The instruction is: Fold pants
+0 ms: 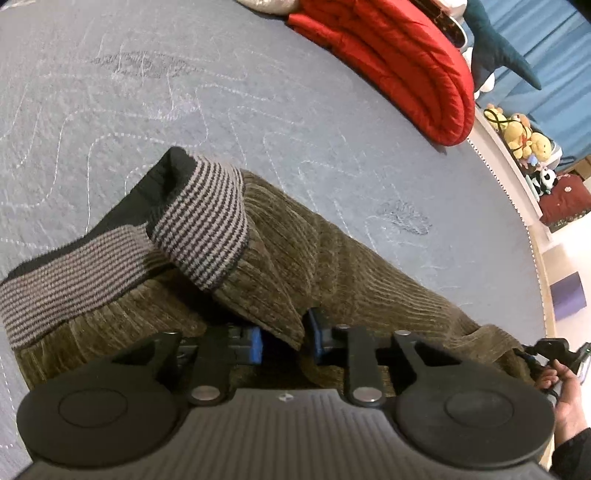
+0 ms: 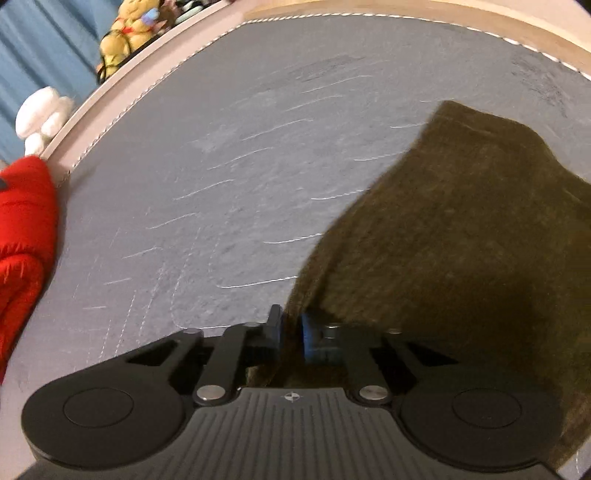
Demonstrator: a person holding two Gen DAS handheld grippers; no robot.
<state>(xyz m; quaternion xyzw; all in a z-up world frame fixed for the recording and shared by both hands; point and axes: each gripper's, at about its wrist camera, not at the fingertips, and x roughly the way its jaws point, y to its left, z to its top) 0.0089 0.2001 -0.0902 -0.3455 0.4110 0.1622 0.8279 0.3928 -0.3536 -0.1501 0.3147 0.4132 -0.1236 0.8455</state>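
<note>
Olive corduroy pants (image 1: 295, 258) lie lengthwise between grippers: left gripper (image 1: 282, 338) pinches fabric near striped waistband (image 1: 207, 221), right gripper (image 2: 290, 332) clamped on leg fabric, w/ cuff ahead.

Grey quilted mattress (image 1: 258, 110) spreads out under me, pale wavy stitching all over it. Up ahead a red puffy quilt (image 1: 399, 62) lies folded at the far edge. Behind it, a dark teal plush (image 1: 495, 44) against the blue curtain (image 1: 546, 33). Along the ledge (image 2: 122, 70) sit yellow stuffed toys (image 1: 524, 138), a little panda (image 1: 546, 179) just past them. There's a white plush (image 2: 40, 114) next to the quilt, and a purple box (image 1: 567, 295) off the side.
</note>
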